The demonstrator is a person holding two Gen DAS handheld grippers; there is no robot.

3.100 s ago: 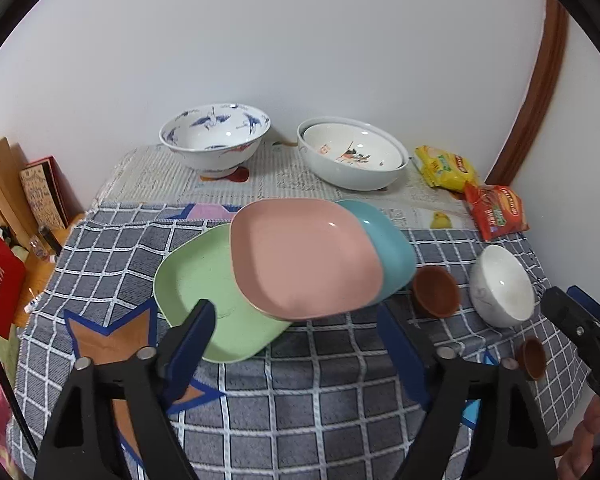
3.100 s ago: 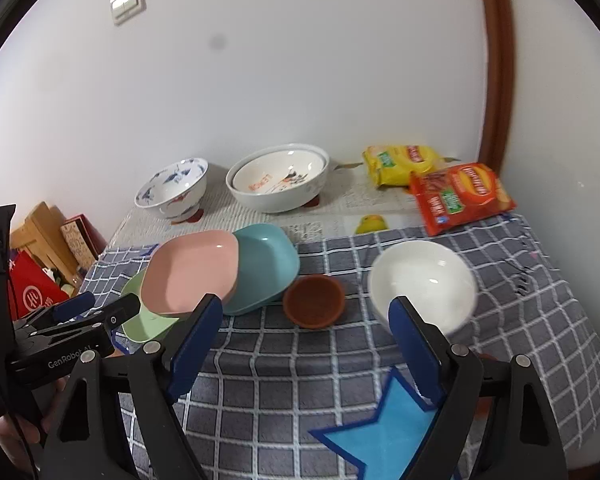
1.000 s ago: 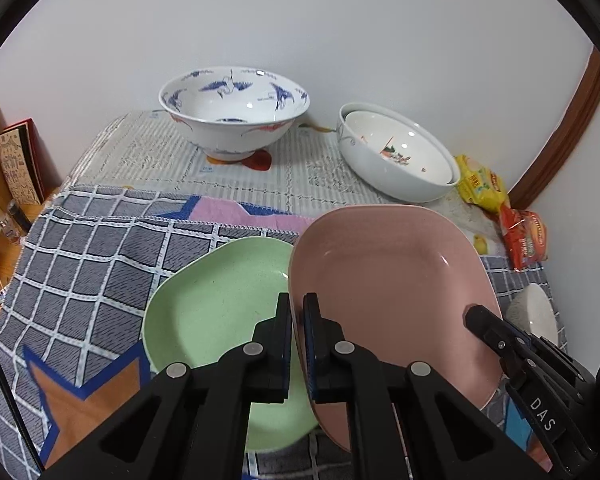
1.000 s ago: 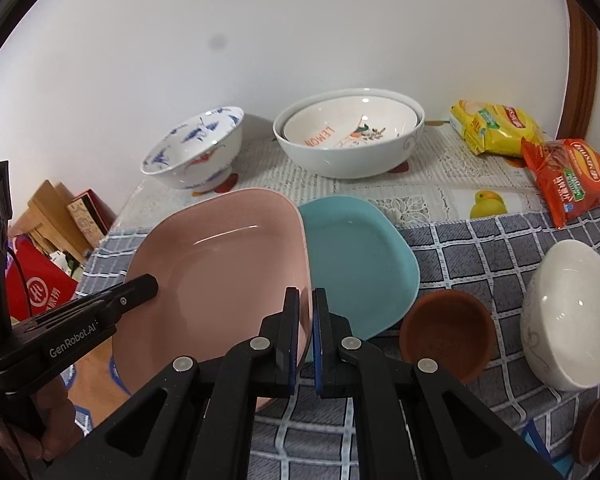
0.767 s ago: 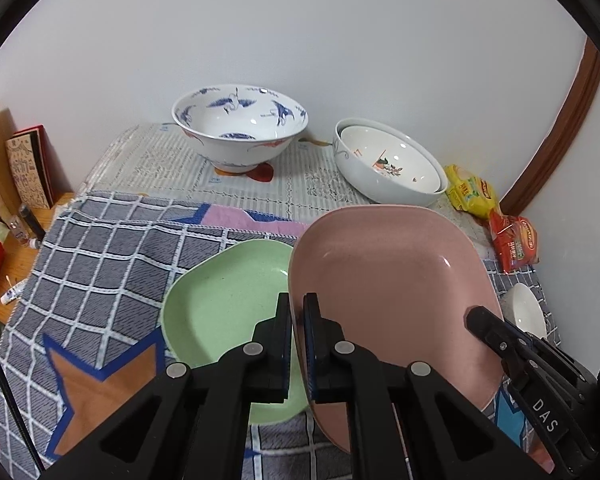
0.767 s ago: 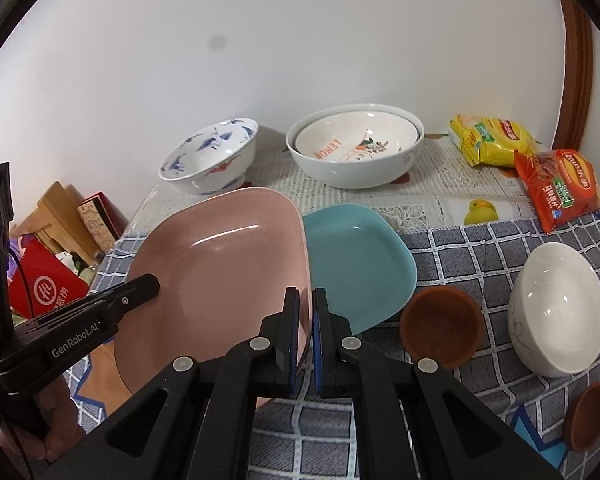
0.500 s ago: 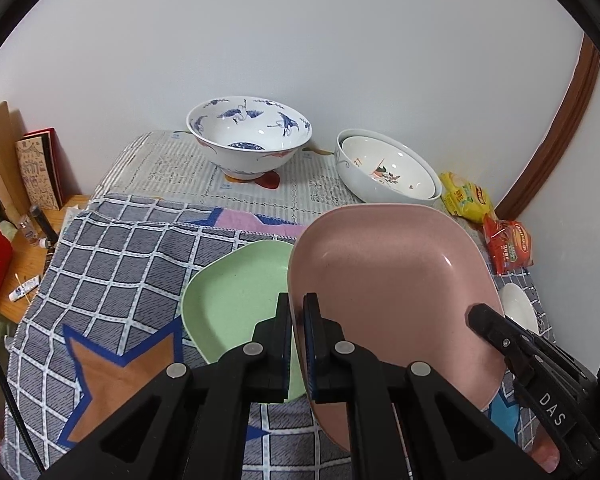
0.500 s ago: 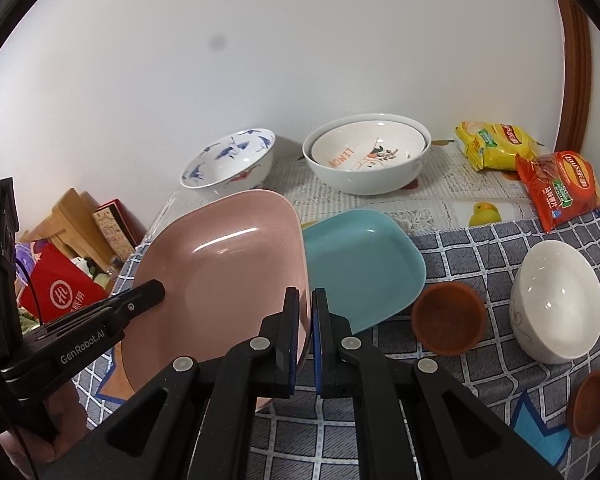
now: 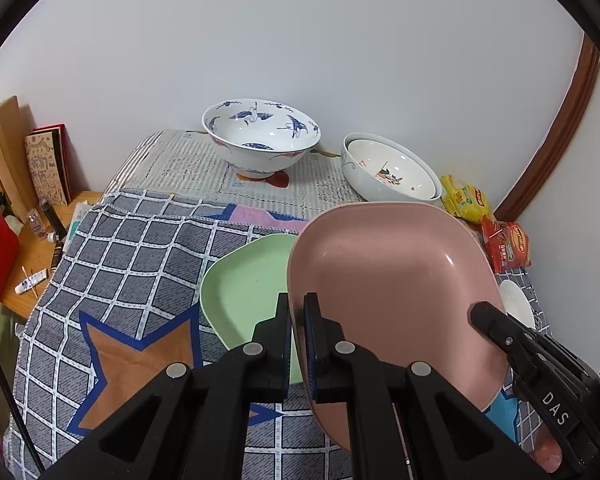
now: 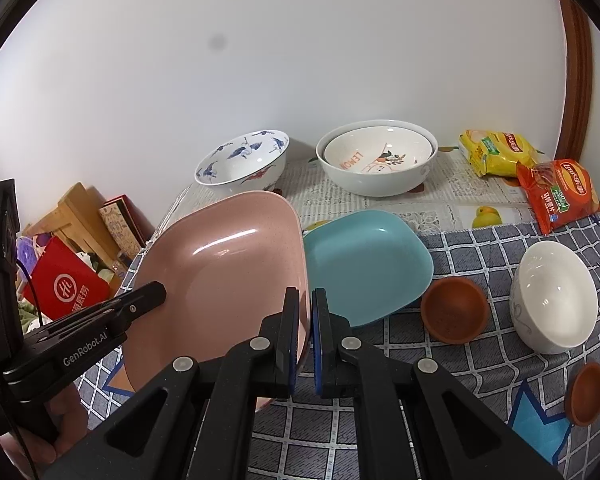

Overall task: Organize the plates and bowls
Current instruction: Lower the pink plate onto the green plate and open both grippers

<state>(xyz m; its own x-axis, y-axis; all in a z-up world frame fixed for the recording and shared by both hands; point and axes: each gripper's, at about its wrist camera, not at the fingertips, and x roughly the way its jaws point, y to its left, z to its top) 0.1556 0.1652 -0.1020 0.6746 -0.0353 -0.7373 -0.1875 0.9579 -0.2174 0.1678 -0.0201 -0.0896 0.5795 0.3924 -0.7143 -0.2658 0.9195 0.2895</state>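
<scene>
Fingers of left gripper (image 9: 296, 332) and right gripper (image 10: 305, 320) clamp pink plate (image 9: 388, 280) rims; plate tilted.

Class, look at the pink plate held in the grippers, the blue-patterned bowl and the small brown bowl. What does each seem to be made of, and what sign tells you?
Pink plate: probably melamine or wheat-straw plastic; semi-gloss with fine speckles.
Blue-patterned bowl: likely glazed porcelain; glossy white, painted blue cranes.
Small brown bowl: perhaps terracotta or plastic; dull, grainy reddish-brown. Uncertain.
</scene>
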